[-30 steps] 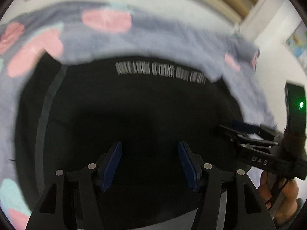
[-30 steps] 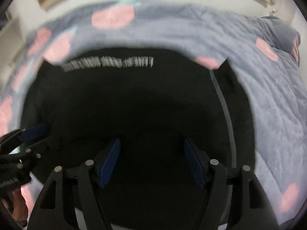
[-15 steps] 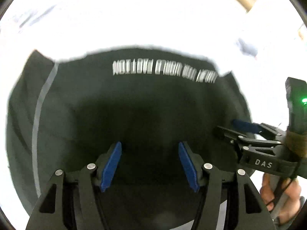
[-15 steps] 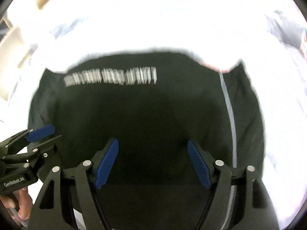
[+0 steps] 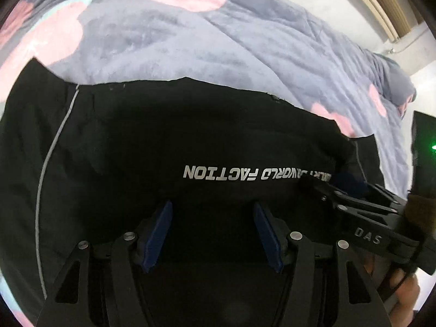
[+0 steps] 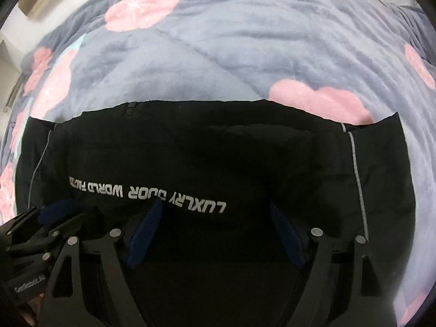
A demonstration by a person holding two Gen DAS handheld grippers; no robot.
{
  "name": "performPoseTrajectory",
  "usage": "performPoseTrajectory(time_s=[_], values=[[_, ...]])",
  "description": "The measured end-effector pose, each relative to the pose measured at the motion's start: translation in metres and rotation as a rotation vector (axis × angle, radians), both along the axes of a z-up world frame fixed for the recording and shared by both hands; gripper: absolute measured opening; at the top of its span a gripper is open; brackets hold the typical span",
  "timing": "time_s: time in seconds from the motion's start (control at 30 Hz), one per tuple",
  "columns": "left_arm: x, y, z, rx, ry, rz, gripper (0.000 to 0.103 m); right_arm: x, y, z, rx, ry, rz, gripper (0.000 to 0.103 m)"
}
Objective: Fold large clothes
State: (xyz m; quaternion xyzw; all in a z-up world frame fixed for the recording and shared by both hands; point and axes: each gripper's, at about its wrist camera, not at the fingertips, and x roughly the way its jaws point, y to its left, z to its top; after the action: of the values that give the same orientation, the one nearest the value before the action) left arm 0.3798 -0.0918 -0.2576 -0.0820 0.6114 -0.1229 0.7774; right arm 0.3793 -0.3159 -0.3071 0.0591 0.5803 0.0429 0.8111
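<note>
Far left in left wrist view: grey piping line (image 5: 46, 169) down the side of black garment (image 5: 190, 125), lower end cut off by frame edge. Garment spread flat on grey-blue blanket w/ pink blobs (image 5: 245, 41), filling lower half of both views. White upside-down print (image 5: 245, 174) across the cloth, reads "WORLD FACTION" here; right end hidden behind the other tool. Left gripper (image 5: 212, 234) low over the garment, blue pads (image 5: 158, 237) spread wide apart, only black cloth seen in the gap; contact w/ cloth not possible to tell, too dark. Right gripper (image 5: 351, 188) entering from right side, tip over the print's end, its pads dark and partly blurred here. Bit of hand (image 5: 400, 294) under it, mostly cut off. Green light (image 5: 433, 145) at far right edge, device itself hardly visible.

In right wrist view: left gripper (image 6: 51, 212) at far left edge, body cut off. Print (image 6: 147, 190) reads "LUXLRY ... WORLD", left end hard to make out. Right gripper (image 6: 215, 234) w/ pads open wide, nothing pinched, just over the garment (image 6: 218, 141). Second piping line (image 6: 357, 174) at right. Garment's near edge hidden below both tools
</note>
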Motion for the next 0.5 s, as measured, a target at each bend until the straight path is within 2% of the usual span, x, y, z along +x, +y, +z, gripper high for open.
performPoseTrajectory(time_s=[0.13,0.2,0.27,0.33,0.4,0.5], values=[[-0.024,0.0,0.022,-0.02,-0.056,-0.025,0.064,-0.045,-0.011,0.035,0.073,-0.066,0.015,0.081],[-0.054,0.01,0.042,-0.044,-0.088,-0.044,0.064,-0.075,-0.012,0.046,0.09,-0.085,0.026,0.081],[-0.081,0.015,0.053,-0.07,-0.117,-0.053,0.064,-0.101,-0.007,0.048,0.083,-0.086,0.031,0.081],[-0.106,0.019,0.059,-0.066,-0.129,-0.059,0.064,-0.123,0.0,0.041,0.052,-0.069,0.041,0.081],[-0.125,0.021,0.047,-0.057,-0.099,-0.055,0.064,-0.139,0.011,0.023,-0.012,-0.026,0.047,0.081],[-0.131,0.022,0.008,-0.038,0.009,-0.034,0.064,-0.134,0.011,-0.003,0.005,0.024,0.017,0.082]])
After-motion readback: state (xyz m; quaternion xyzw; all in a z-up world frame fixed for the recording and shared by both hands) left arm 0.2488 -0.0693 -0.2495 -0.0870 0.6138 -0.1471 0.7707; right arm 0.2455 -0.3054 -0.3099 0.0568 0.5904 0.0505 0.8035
